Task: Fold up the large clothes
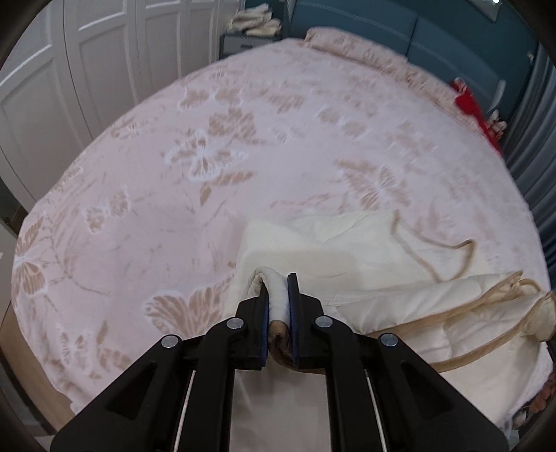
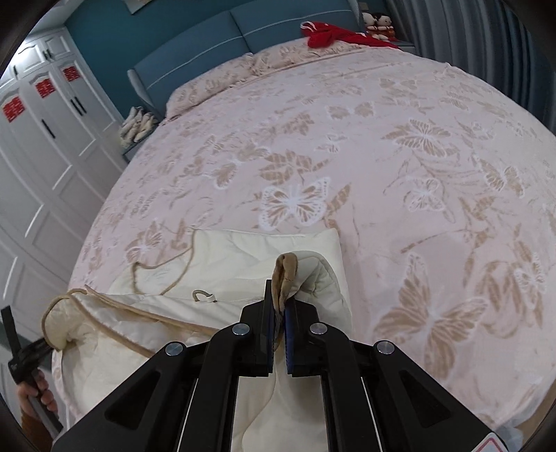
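A large cream quilted garment (image 1: 375,250) with tan trim lies partly folded at the near edge of the bed; it also shows in the right wrist view (image 2: 250,257). My left gripper (image 1: 278,285) is shut on a bunched cream edge of the garment. My right gripper (image 2: 279,295) is shut on a tan-trimmed edge of the same garment, which sticks up between the pads. In the right wrist view the left gripper (image 2: 21,351) shows at the far left, held in a hand, next to the garment's rolled corner.
The bed (image 1: 243,139) has a pink bedspread with butterflies (image 2: 417,174). A red cloth (image 2: 333,34) and dolls lie near the blue headboard (image 2: 243,38). White wardrobe doors (image 2: 45,139) stand to the left. A nightstand with pale cloths (image 1: 257,24) is beside the bed.
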`<action>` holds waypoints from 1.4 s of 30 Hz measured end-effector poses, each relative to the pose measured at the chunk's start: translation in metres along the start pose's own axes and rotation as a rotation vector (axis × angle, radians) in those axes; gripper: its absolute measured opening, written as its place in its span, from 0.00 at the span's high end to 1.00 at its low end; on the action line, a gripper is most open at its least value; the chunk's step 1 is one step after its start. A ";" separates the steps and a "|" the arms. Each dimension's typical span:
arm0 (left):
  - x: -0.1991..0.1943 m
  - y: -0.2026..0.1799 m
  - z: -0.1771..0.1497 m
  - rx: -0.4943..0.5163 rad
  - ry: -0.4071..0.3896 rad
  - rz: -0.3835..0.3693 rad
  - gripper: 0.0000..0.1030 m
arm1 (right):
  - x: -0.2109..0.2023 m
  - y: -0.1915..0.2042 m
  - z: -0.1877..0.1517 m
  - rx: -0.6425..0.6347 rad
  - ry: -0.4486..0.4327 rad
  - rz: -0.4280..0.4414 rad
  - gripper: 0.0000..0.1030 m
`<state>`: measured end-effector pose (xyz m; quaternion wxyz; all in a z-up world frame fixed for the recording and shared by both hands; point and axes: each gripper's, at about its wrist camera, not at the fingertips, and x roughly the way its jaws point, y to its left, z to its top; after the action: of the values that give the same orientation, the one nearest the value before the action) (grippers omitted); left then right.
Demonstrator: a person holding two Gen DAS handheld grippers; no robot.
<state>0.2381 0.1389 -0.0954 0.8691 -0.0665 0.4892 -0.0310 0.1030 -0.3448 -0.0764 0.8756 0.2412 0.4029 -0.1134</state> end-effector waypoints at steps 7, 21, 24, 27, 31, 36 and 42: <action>0.020 -0.001 -0.004 -0.018 0.020 -0.013 0.88 | 0.013 -0.008 -0.003 0.071 -0.067 0.030 0.87; -0.047 0.031 0.009 -0.108 -0.158 -0.126 0.14 | -0.044 -0.027 -0.012 0.088 -0.185 0.072 0.40; -0.026 0.020 0.014 -0.069 -0.098 -0.113 0.14 | -0.028 -0.022 -0.012 0.083 -0.149 0.057 0.40; -0.007 0.007 0.017 -0.041 -0.043 -0.118 0.15 | -0.013 -0.018 -0.006 0.084 -0.125 0.037 0.40; 0.005 -0.002 0.022 -0.061 -0.001 -0.163 0.29 | 0.000 -0.014 0.003 0.079 -0.109 0.025 0.40; 0.009 -0.008 0.030 -0.067 0.004 -0.167 0.60 | 0.013 -0.006 0.012 0.045 -0.075 0.015 0.43; 0.007 -0.002 0.038 -0.084 0.004 -0.173 1.00 | 0.023 0.001 0.019 -0.010 -0.034 -0.026 1.00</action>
<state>0.2742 0.1395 -0.0812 0.8586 -0.1451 0.4843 -0.0856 0.1306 -0.3534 -0.0830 0.8821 0.2295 0.3914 -0.1266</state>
